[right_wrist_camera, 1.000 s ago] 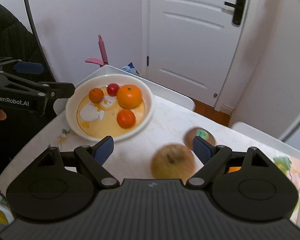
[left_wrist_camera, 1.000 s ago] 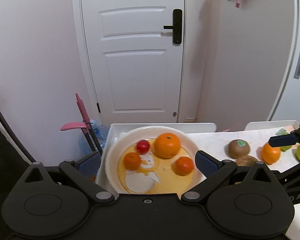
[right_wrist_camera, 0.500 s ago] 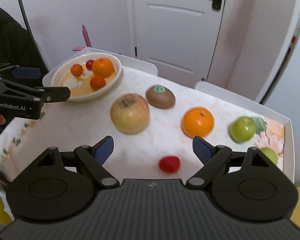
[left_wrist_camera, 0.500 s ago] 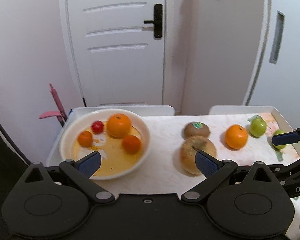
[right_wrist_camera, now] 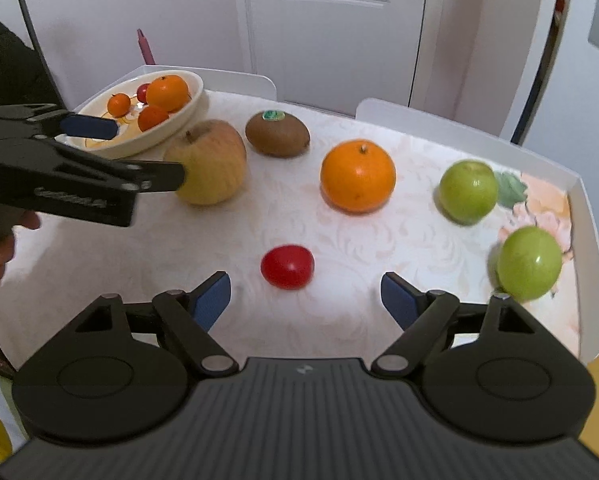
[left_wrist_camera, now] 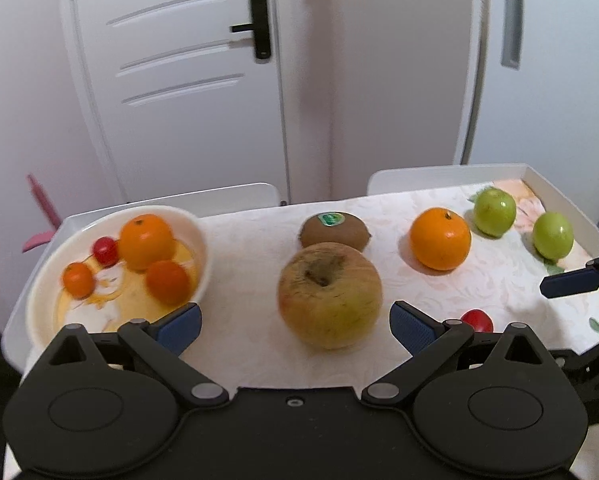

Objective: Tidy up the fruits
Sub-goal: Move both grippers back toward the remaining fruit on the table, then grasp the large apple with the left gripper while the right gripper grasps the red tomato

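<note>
Kiwi (left_wrist_camera: 334, 232): green sticker on top, print too small to read. Left gripper (right_wrist_camera: 95, 148): pale lettering on its side arm, blurred, unreadable. Right gripper (left_wrist_camera: 571, 280): letters "DA" at frame edge on its body, rest cut off.

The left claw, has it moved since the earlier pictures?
Yes. It was over the bowl before; now the left claw is beside it, in front of the big apple.

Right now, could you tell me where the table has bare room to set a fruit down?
Bare cloth lies between the bowl and the red tomato, in front of the big apple. Crowded: the back row from the kiwi past the orange to the green apples.
</note>
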Demonstrator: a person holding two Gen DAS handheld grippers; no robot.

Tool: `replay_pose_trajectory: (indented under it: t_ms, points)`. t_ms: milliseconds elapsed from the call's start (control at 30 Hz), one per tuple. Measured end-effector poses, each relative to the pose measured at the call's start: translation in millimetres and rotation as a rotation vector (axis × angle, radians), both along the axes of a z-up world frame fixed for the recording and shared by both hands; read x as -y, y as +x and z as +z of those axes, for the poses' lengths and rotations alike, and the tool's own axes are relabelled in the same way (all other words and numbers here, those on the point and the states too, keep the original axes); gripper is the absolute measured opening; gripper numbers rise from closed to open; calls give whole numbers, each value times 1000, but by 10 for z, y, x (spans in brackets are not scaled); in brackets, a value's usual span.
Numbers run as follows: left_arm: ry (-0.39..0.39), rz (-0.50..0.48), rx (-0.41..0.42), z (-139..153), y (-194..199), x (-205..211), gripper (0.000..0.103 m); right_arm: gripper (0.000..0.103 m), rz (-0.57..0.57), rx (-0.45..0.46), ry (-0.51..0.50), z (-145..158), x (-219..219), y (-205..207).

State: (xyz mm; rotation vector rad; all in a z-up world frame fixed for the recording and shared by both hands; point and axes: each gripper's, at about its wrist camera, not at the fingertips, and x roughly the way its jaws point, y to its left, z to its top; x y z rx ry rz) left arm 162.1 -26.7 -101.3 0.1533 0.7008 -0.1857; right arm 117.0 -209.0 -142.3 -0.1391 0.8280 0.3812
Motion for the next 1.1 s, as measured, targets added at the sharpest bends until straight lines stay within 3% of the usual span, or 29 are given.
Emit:
replay_pose_trajectory:
  t_ms: [133, 433, 633, 733, 867, 1100]
  points:
    - [-2, -40, -8, -135, 131, 95, 102, 97, -13, -2, 3, -110, -4, -9]
    - [-46, -75, -40, -295, 340, 156, 99, 86, -33, 1, 5, -212, -29, 24]
    - [-53, -92, -54, -332, 388, 175, 89, 76, -46, -5, 11, -244, -47, 42]
    - [-51, -80, -51, -331, 394, 143, 79, 75, -49, -4, 10, -247, -62, 42]
    - [-74, -82, -61, -324, 403, 84, 78, 73, -47, 0, 11, -250, -89, 47]
    - [-31, -94, -46, -309, 312, 105, 78, 68, -40, 9, 9, -248, -147, 72]
